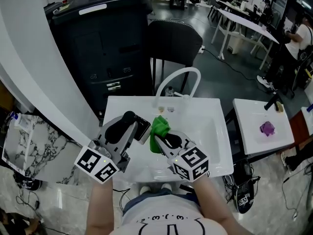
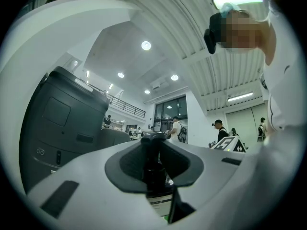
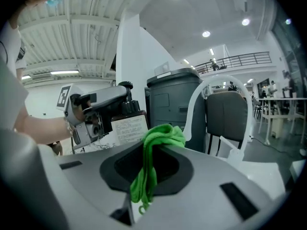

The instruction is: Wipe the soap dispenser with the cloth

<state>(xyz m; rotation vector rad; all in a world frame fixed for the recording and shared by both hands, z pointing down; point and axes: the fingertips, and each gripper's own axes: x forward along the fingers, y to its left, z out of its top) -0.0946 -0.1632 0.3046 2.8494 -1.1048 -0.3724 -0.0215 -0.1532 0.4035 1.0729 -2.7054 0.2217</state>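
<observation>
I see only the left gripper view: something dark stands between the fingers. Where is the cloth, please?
Observer: The green cloth is clamped in the fingers of the right gripper.
Operator: Is it near that dark thing?
Observer: Yes, just beside it. That is the soap dispenser, which the left gripper holds. Whether they touch, I cannot tell.
Operator: What is below them?
Observer: A white sink, with its faucet behind.

White sink basin [image 1: 208, 131], with a white arched faucet [image 1: 181, 70] at its far rim. Behind it: large dark grey bin [image 1: 98, 43] and black chair [image 1: 173, 40]. Right: white side table [image 1: 254, 121] bearing a small purple object [image 1: 267, 128].
</observation>
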